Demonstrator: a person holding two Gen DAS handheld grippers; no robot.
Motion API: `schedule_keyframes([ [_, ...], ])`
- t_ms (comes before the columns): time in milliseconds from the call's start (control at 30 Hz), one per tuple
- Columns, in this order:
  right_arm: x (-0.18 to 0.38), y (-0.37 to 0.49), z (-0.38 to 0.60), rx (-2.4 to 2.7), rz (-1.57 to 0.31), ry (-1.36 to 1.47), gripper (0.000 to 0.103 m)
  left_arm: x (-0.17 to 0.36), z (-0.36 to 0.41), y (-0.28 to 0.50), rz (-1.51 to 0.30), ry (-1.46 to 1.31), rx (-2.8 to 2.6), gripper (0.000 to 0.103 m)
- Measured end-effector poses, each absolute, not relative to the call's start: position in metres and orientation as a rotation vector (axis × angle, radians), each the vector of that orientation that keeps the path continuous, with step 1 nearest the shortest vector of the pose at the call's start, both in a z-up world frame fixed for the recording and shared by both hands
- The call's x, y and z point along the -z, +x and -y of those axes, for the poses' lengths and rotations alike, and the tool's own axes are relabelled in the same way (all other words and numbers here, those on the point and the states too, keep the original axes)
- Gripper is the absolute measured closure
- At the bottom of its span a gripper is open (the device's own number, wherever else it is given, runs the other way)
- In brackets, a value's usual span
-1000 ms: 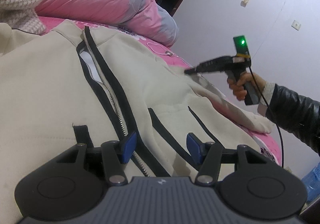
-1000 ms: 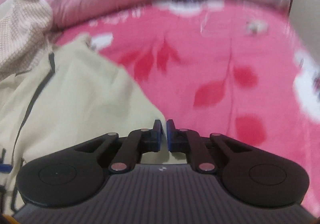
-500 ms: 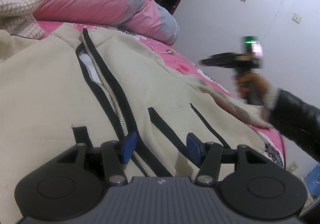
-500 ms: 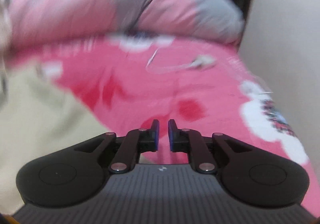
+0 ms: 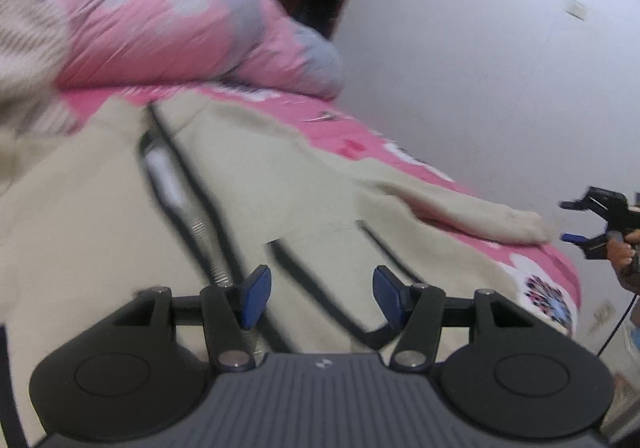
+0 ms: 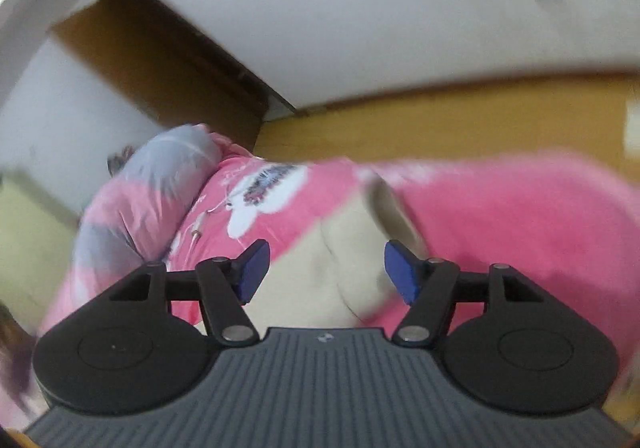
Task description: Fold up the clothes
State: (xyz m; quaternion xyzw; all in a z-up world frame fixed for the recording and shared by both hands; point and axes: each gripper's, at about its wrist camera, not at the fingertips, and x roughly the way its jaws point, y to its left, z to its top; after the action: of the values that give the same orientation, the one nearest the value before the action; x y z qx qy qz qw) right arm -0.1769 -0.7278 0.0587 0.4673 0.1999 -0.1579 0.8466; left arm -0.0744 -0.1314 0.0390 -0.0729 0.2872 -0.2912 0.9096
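Cream zip-up jacket (image 5: 100, 232) spread flat on pink floral bed (image 5: 400, 156), sleeve (image 5: 472, 216) extended toward bed edge. Left tool (image 5: 320, 298) held half open above zipper (image 5: 208, 248), nothing gripped. Right tool (image 6: 326, 270) just opened, nothing gripped, sleeve cuff (image 6: 384, 204) seen beyond.

This is a bedroom in a home. A bed covered by a bright pink fleece sheet with white flower prints (image 5: 400, 152) fills the room, and a puffy pink-and-grey quilted duvet (image 5: 180, 36) is heaped at its far edge. Beyond stand plain white plastered walls (image 5: 460, 68), a dark brown wooden door (image 6: 160, 64), and a yellowish wooden floor (image 6: 460, 116) beside the bed.
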Motion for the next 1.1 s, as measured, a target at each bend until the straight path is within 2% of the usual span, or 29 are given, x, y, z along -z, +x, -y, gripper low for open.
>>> schedule_keyframes([
  [67,-0.049,-0.179,0.712,0.230,-0.459,1.007,0.039,-0.045,0.147,-0.080,-0.587,-0.099,0.644,0.046],
  [233,-0.033,-0.117,0.623,-0.115,-0.678,0.897,0.039,-0.036,0.182,-0.094,-0.642,-0.005,0.765,0.046],
  [400,0.004,-0.051,0.560,-0.222,-0.802,0.973,0.040,-0.011,0.197,-0.103,-0.700,0.075,0.781,0.046],
  [667,0.002,0.003,0.521,-0.044,-0.695,0.832,0.041,-0.002,0.184,-0.100,-0.702,0.010,0.819,0.047],
  [733,0.002,0.011,0.520,-0.027,-0.646,0.797,0.047,-0.001,0.182,-0.101,-0.700,0.003,0.828,0.047],
  [767,0.003,0.011,0.525,-0.028,-0.627,0.779,0.064,-0.001,0.181,-0.101,-0.699,-0.001,0.833,0.047],
  [800,0.003,0.012,0.529,-0.025,-0.621,0.760,0.086,0.000,0.179,-0.101,-0.700,-0.011,0.838,0.047],
  [833,-0.001,0.014,0.533,-0.020,-0.617,0.734,0.090,0.001,0.178,-0.100,-0.701,-0.019,0.843,0.047],
  [1000,-0.044,0.025,0.521,-0.012,-0.515,0.356,0.093,0.004,0.172,-0.098,-0.707,-0.039,0.861,0.047],
  [1100,-0.036,0.049,0.506,0.016,-0.570,0.105,0.090,0.005,0.169,-0.099,-0.707,-0.047,0.865,0.047],
])
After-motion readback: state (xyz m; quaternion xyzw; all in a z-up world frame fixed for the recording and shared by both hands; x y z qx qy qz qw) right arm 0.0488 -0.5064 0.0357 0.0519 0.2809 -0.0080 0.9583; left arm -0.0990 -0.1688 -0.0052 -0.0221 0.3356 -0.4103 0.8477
